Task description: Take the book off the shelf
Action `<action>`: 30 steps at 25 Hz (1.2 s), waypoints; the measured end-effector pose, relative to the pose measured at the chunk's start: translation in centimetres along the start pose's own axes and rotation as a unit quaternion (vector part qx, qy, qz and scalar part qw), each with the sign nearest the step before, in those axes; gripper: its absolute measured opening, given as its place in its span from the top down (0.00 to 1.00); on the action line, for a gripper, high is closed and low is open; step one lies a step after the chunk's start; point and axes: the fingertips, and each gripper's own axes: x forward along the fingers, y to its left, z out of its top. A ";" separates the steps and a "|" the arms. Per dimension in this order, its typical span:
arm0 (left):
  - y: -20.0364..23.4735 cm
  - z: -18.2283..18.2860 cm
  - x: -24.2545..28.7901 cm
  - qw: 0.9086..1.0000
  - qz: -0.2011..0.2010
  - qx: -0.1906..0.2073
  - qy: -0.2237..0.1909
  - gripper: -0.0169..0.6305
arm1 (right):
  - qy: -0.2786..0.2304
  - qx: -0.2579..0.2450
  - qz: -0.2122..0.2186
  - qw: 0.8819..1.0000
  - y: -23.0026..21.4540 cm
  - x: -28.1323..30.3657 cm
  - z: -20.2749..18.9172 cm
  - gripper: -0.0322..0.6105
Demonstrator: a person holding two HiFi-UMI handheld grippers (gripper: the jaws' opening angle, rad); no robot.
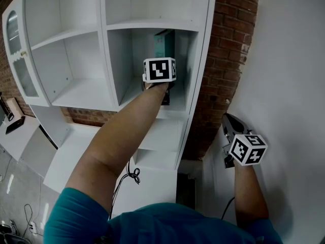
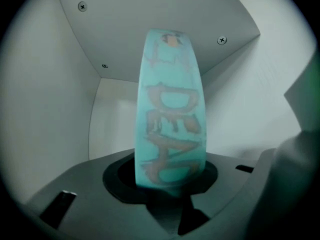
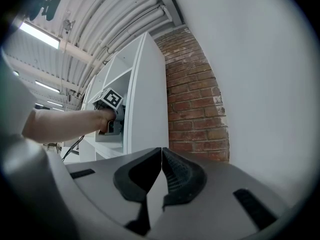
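The teal book (image 1: 165, 42) stood upright in the right-hand compartment of the white shelf unit (image 1: 203, 60), in the row under the top one, with its spine facing outward. In the left gripper view the spine (image 2: 170, 114) filled the middle of the frame; its brownish lettering was too blurred to read, and the white walls and ceiling of the compartment closed in around it.

The left gripper (image 1: 165, 85) reached level into that compartment on an outstretched bare arm, its marker cube (image 1: 159, 69) just in front of the book. Its jaws were clamped on the lower part of the spine, one dark pad on each side, and the book's bottom end sat down in the gap between them (image 2: 167, 181).

The right gripper (image 1: 228, 121) hung well apart from the shelf, near the plain white wall (image 1: 289, 85) to the right of the brick wall (image 1: 228, 60). Its own view showed the two ribbed jaws pressed together along a thin seam with nothing between them (image 3: 161, 176), and beyond them the left gripper (image 3: 111, 121) at the shelf opening.

A dark cable (image 1: 133, 176) looped down in front of the lower part of the shelf unit
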 end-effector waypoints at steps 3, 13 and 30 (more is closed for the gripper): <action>0.0 0.0 -0.7 1.000 -0.009 -0.006 0.000 0.73 | -0.001 -0.002 0.000 1.000 0.0 -0.2 0.2 0.91; 0.0 0.7 -5.9 0.999 -0.039 -0.010 -0.007 0.73 | -0.004 -0.009 0.008 1.000 1.4 -0.6 1.1 0.91; -0.2 1.3 -20.6 0.994 -0.094 0.041 -0.044 0.73 | -0.003 -0.019 0.046 0.999 6.5 -2.0 1.1 0.91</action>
